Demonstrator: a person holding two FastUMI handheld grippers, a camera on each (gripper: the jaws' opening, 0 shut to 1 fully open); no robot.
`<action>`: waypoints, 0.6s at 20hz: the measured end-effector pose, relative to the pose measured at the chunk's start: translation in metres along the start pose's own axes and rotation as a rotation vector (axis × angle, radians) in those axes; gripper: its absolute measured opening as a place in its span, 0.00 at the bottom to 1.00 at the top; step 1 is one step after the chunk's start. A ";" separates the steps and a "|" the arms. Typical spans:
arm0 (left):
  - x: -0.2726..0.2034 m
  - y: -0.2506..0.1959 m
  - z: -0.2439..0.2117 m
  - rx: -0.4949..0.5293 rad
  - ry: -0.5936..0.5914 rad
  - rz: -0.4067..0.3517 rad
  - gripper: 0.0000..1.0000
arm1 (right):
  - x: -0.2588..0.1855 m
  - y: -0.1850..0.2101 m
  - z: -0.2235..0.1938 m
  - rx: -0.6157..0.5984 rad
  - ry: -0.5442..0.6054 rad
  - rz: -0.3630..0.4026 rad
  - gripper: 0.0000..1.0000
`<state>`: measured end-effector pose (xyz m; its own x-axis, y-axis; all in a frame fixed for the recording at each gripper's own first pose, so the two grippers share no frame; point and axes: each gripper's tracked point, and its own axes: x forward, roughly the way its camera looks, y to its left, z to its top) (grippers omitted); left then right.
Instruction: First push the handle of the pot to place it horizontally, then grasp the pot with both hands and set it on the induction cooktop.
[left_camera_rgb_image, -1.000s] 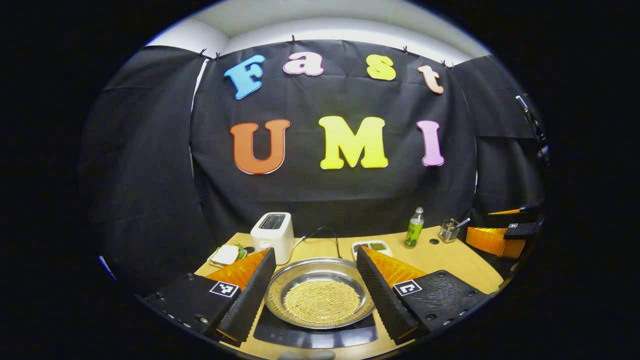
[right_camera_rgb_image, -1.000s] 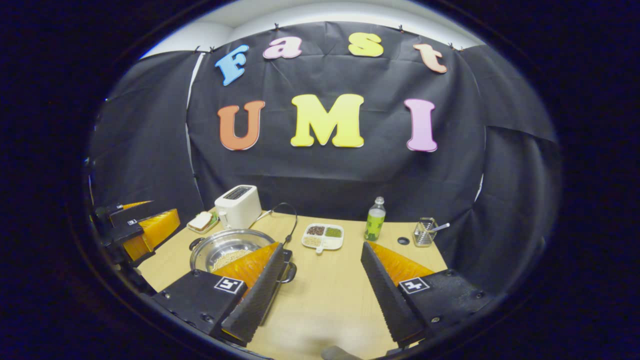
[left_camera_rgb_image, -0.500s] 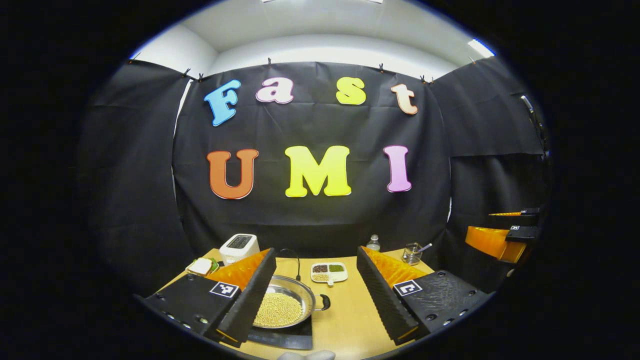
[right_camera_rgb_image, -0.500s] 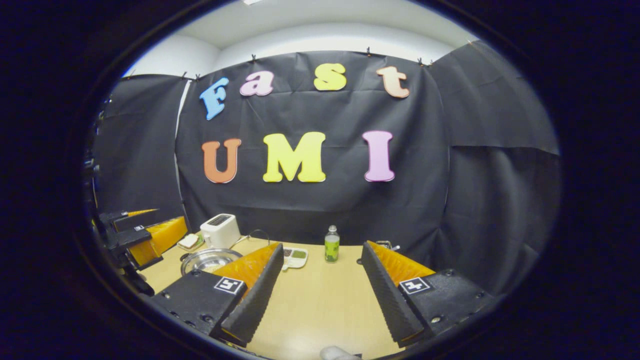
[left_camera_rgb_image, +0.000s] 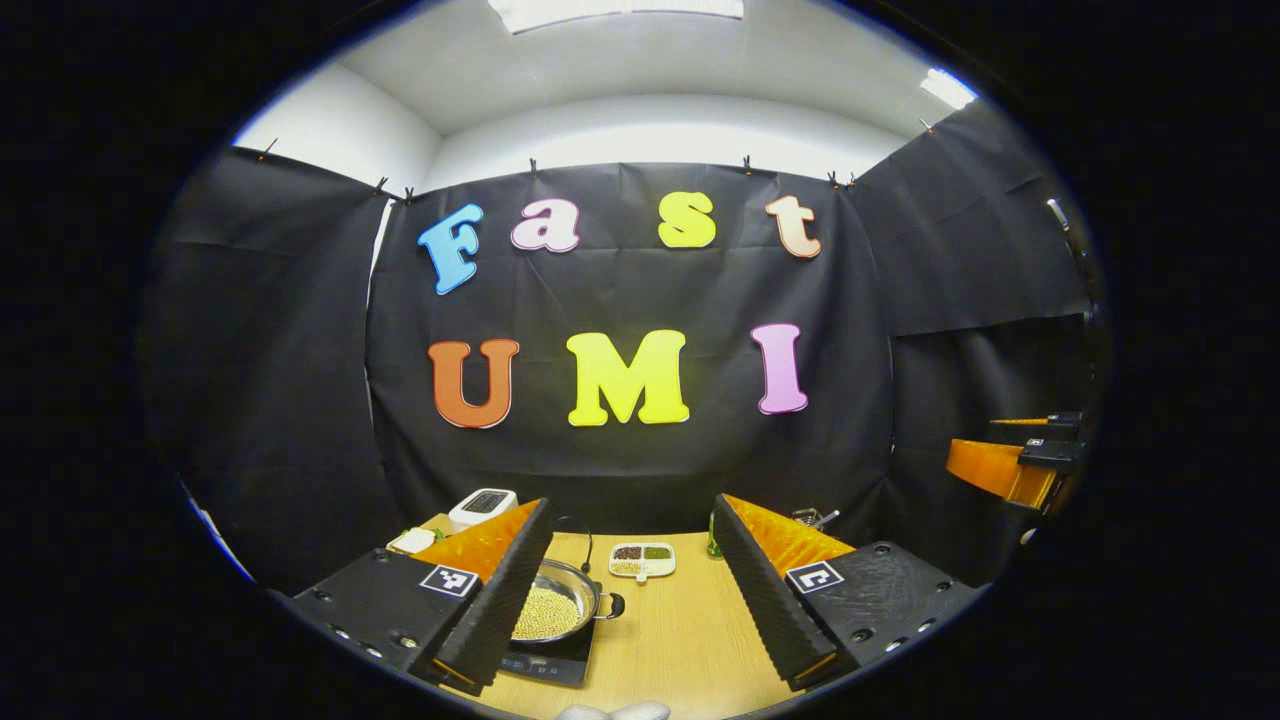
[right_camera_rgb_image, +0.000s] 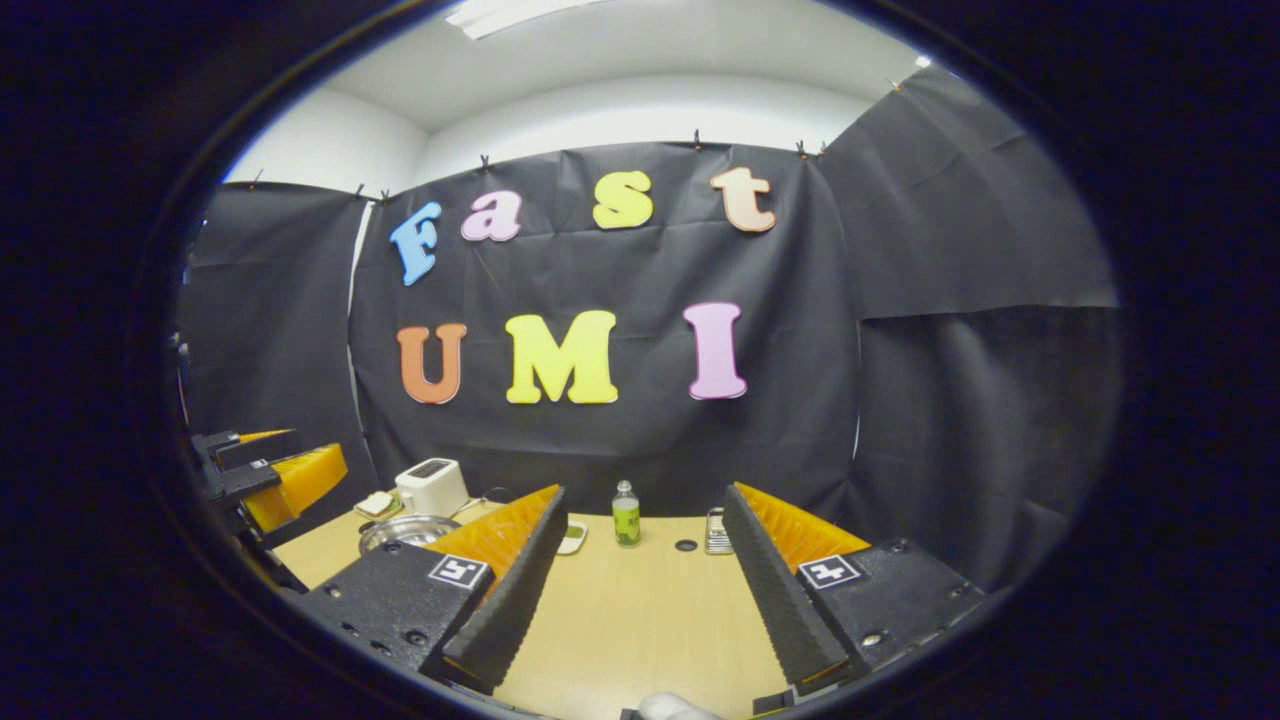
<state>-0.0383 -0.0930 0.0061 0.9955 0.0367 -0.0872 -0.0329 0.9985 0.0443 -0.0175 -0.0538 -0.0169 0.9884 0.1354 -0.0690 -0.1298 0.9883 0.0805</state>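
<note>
A steel pot (left_camera_rgb_image: 556, 610) holding pale beans sits on the black induction cooktop (left_camera_rgb_image: 548, 666), left of centre on the wooden table (left_camera_rgb_image: 680, 640). One black side handle (left_camera_rgb_image: 613, 605) points right. My left gripper (left_camera_rgb_image: 631, 503) hangs open above and well back from the pot, with nothing between its fingers; its left finger hides part of the pot. In the right gripper view the pot (right_camera_rgb_image: 405, 530) lies far left, behind the left finger. My right gripper (right_camera_rgb_image: 644, 491) is open and empty over bare table (right_camera_rgb_image: 640, 600). Each gripper shows in the other's view, the right gripper (left_camera_rgb_image: 1010, 465) and the left gripper (right_camera_rgb_image: 270, 475).
At the back of the table stand a white toaster (left_camera_rgb_image: 482, 505), a plate with a sandwich (left_camera_rgb_image: 412, 540), a divided tray (left_camera_rgb_image: 642, 560) of grains, a green bottle (right_camera_rgb_image: 626, 513) and a wire utensil holder (right_camera_rgb_image: 718, 530). A small round hole (right_camera_rgb_image: 685, 545) sits near the bottle.
Both grippers have pulled back and up from the table, so the pot and other items look smaller and farther. The pot stays on the cooktop. Both grippers remain open.
</note>
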 end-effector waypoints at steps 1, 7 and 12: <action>-0.005 -0.003 0.005 0.005 -0.006 0.001 0.96 | -0.006 -0.003 0.002 -0.001 -0.007 0.001 0.96; -0.014 -0.011 0.026 0.004 -0.039 -0.009 0.96 | -0.017 -0.013 0.011 0.008 -0.036 -0.008 0.98; -0.015 -0.017 0.039 -0.005 -0.055 -0.031 0.96 | -0.016 -0.019 0.014 0.018 -0.049 -0.025 0.98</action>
<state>-0.0490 -0.1116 0.0455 0.9994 0.0034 -0.0338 -0.0021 0.9993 0.0371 -0.0301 -0.0757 -0.0032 0.9941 0.1063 -0.0228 -0.1036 0.9898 0.0974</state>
